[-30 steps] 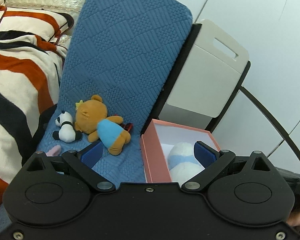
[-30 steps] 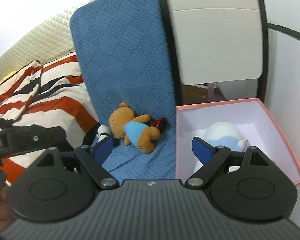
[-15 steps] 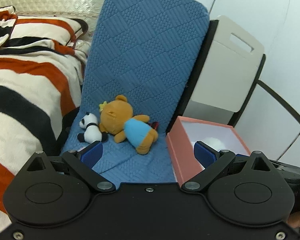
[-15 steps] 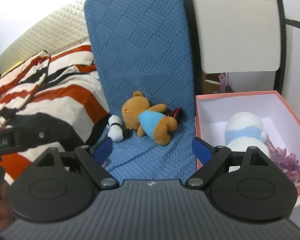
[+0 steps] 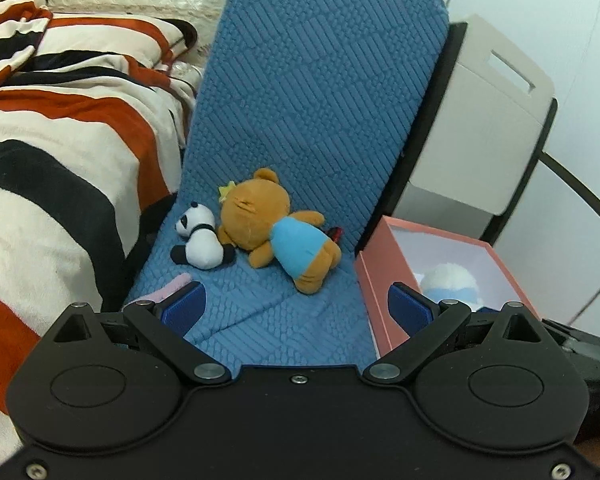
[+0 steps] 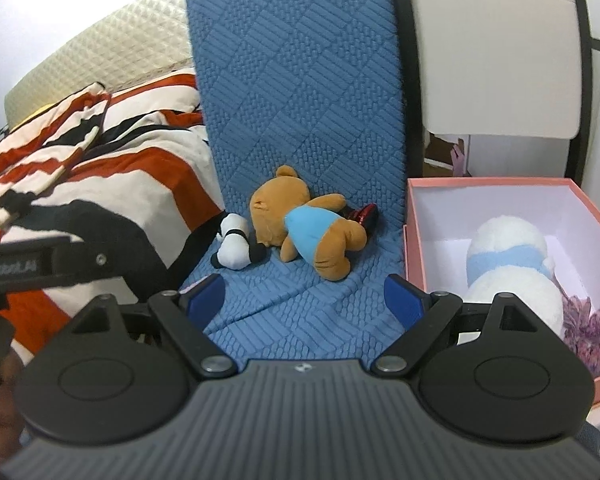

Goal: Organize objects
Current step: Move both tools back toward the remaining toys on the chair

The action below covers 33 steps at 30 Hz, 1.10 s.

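I'm seeing only a sliver of a red shiny thing (image 6: 362, 214) peeking out behind the brown bear (image 6: 300, 224); what it is I can't tell. My left gripper's finger (image 5: 182, 308) is hiding most of a pink item (image 5: 174, 286). The box's (image 6: 414, 240) near corner is getting cut off.

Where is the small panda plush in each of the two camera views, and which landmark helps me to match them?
Left wrist view: the panda plush lies left of centre on the blue cushion, touching the brown bear on the bear's left.
Right wrist view: the panda plush lies left of centre, low on the same cushion, partly behind the bear's head.
Shared landmark: the pink box, to the right of the bear in both views.
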Available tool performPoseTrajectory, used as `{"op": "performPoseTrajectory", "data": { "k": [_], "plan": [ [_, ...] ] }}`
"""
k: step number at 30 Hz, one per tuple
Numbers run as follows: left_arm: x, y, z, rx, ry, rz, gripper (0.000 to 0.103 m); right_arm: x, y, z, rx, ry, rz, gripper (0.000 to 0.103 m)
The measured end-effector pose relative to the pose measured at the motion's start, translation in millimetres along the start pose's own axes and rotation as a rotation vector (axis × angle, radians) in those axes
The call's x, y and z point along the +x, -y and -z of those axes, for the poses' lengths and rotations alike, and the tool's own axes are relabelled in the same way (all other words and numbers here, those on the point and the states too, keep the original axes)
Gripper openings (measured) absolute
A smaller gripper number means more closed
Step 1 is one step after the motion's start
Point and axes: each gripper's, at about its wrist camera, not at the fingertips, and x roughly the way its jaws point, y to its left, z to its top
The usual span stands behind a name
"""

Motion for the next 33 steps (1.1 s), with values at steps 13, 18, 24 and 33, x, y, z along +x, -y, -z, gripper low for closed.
{"op": "performPoseTrajectory", "data": {
  "k": [13,18,24,33],
  "plan": [
    [19,-9,13,-0.002,-0.015,-0.073,0.097,12,4,0,0.008,-0.012,0.001,0.088],
    [33,-14,19,-0.01,-0.036,-0.083,0.097,24,8,2,-0.002,-0.007,0.02,0.088],
    [55,-24,19,-0.047,-0.071,-0.09,0.097,40,19,-2,0.019,0.001,0.022,0.088],
    [95,-37,5,-0.008,-0.105,-0.127,0.096,76,34,-8,0.017,0.013,0.006,0.088]
  ]
}}
